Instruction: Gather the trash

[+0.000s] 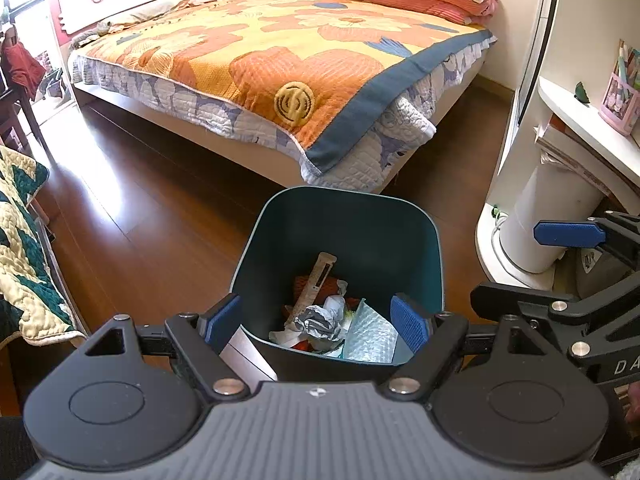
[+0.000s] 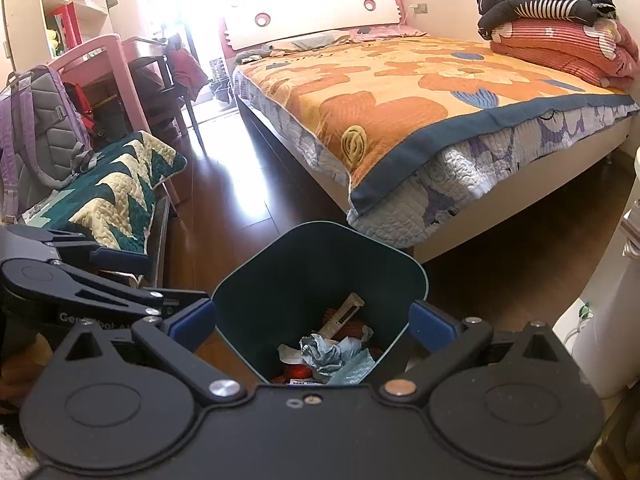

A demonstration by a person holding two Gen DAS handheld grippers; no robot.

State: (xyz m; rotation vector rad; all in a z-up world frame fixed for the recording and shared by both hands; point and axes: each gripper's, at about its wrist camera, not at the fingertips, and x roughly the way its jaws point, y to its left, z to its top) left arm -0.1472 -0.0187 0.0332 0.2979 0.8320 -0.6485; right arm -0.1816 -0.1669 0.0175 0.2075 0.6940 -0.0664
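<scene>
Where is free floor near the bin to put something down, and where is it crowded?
Bare wood floor lies open between the bed and the quilted bench, left of the bin. A darker strip lies between bed and white cabinet. The bin itself is crowded with crumpled paper, and both open claws flank it.

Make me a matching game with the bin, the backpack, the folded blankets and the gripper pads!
Things:
1. trash bin
2. backpack
3. folded blankets
4. gripper pads

Places or colours:
A. bright blue
B. stacked on the bed's far corner
C. on the wooden floor, with crumpled paper inside
D. purple and grey, on the quilted seat

Pairs: 1-C, 2-D, 3-B, 4-A
</scene>
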